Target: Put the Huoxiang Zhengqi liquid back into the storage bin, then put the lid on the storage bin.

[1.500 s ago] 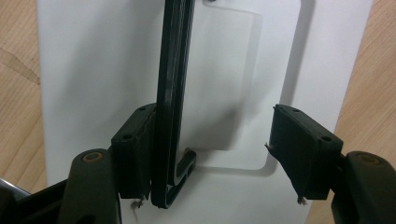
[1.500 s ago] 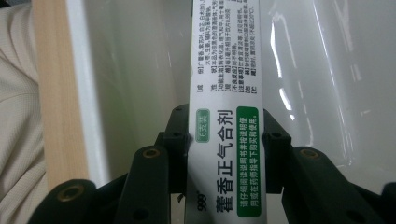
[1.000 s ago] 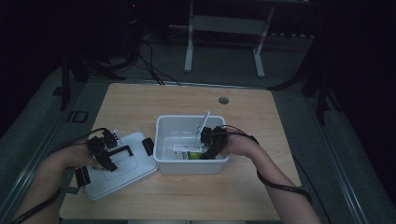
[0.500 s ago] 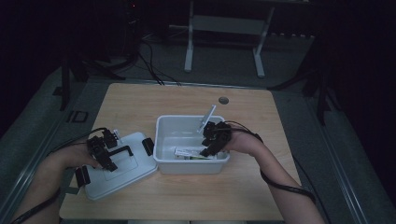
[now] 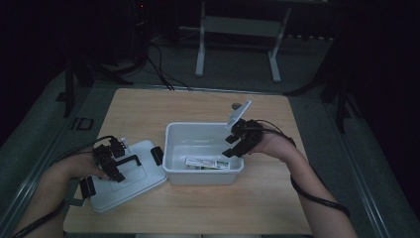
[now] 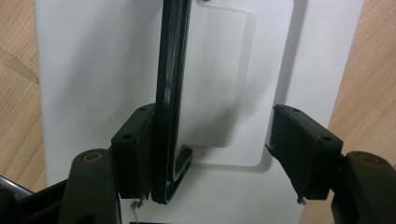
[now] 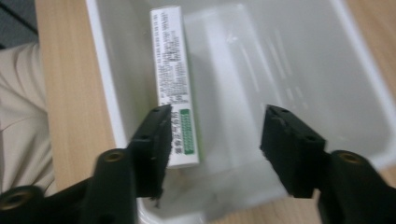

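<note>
Wooden table (image 5: 148,114) held a white bin (image 5: 173,148) near its middle, a box (image 5: 207,162) inside. Right gripper (image 5: 236,143) hung above, jaws just opened, empty. Left gripper (image 5: 115,166) stood apart around the lid (image 5: 143,184) handle (image 6: 170,93).

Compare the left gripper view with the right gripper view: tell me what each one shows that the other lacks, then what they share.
Left gripper view alone: the white lid lying flat, its black handle standing between the left gripper's open jaws, against one pad.

Right gripper view alone: the white bin with a small printed box lying along one wall, below the right gripper, whose jaws have just been opening with nothing between them; also a beige sleeve.

Both: the wooden table and a pair of black jaws.
</note>
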`<state>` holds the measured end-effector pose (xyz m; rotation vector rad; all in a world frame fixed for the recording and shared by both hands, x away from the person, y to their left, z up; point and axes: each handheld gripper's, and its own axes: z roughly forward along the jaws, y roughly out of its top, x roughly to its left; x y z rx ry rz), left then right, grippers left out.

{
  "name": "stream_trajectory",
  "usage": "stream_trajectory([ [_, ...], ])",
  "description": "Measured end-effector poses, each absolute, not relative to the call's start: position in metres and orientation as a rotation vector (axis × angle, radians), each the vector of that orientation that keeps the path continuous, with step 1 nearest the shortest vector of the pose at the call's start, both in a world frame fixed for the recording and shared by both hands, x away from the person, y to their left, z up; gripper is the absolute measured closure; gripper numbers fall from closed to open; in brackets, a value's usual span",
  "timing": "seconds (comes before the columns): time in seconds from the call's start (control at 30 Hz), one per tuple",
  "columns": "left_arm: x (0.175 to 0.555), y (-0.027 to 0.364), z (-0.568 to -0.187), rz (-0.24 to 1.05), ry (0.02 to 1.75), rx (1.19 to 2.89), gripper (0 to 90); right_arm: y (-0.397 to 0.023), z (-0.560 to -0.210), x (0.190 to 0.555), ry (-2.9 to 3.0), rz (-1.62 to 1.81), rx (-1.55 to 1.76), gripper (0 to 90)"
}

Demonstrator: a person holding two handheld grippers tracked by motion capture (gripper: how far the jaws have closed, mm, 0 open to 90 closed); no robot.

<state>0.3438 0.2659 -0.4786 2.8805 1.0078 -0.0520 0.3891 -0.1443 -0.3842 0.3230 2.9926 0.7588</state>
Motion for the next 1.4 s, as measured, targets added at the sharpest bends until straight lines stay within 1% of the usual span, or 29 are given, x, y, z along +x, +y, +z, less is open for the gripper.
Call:
stream_trajectory([
  [0.1,0.345,0.266,-0.479,-0.038,1.017,2.879,34.3,-0.157,-0.379,0.391,2.956,0.788,0.367,36.1],
  [0.2,0.345,0.266,-0.479,-0.043,1.013,2.874,34.3,-0.173,-0.376,0.393,2.915,0.822,0.427,28.6],
  [0.23,0.345,0.266,-0.479,-0.04,1.008,2.873,34.4,-0.179,-0.375,0.394,2.903,0.828,0.455,26.0],
  [0.27,0.345,0.266,-0.479,-0.041,1.009,2.872,34.4,-0.187,-0.375,0.395,2.88,0.833,0.491,21.2],
  [0.33,0.345,0.266,-0.479,-0.042,1.006,2.87,34.4,-0.198,-0.376,0.397,2.858,0.844,0.525,18.3],
  [0.37,0.345,0.266,-0.479,-0.037,1.002,2.87,34.8,-0.205,-0.377,0.398,2.841,0.848,0.55,15.2],
  [0.4,0.345,0.266,-0.479,-0.032,0.999,2.866,36.1,-0.21,-0.379,0.399,2.818,0.847,0.57,14.5],
  [0.6,0.345,0.266,-0.479,-0.027,0.994,2.85,37.5,-0.241,-0.398,0.402,2.774,0.793,0.633,13.7],
  [0.7,0.345,0.264,-0.481,-0.029,0.989,2.843,37.7,-0.251,-0.411,0.403,2.762,0.758,0.668,13.9],
  [0.8,0.345,0.262,-0.483,-0.033,0.984,2.853,39.8,-0.258,-0.421,0.403,2.767,0.744,0.709,13.9],
  [0.93,0.346,0.261,-0.482,-0.03,0.971,2.861,45.8,-0.265,-0.436,0.404,2.779,0.728,0.756,14.2],
  [1.0,0.347,0.261,-0.48,-0.025,0.953,2.861,50.4,-0.268,-0.442,0.404,2.783,0.723,0.779,14.5],
  [1.03,0.348,0.261,-0.479,-0.018,0.955,2.853,50.5,-0.269,-0.445,0.404,2.784,0.722,0.792,14.6],
  [1.1,0.348,0.26,-0.477,-0.014,0.95,2.85,55.1,-0.272,-0.45,0.404,2.79,0.719,0.804,14.6],
  [1.4,0.353,0.257,-0.464,0.026,0.933,2.886,61.9,-0.277,-0.461,0.403,2.787,0.704,0.831,14.6],
])
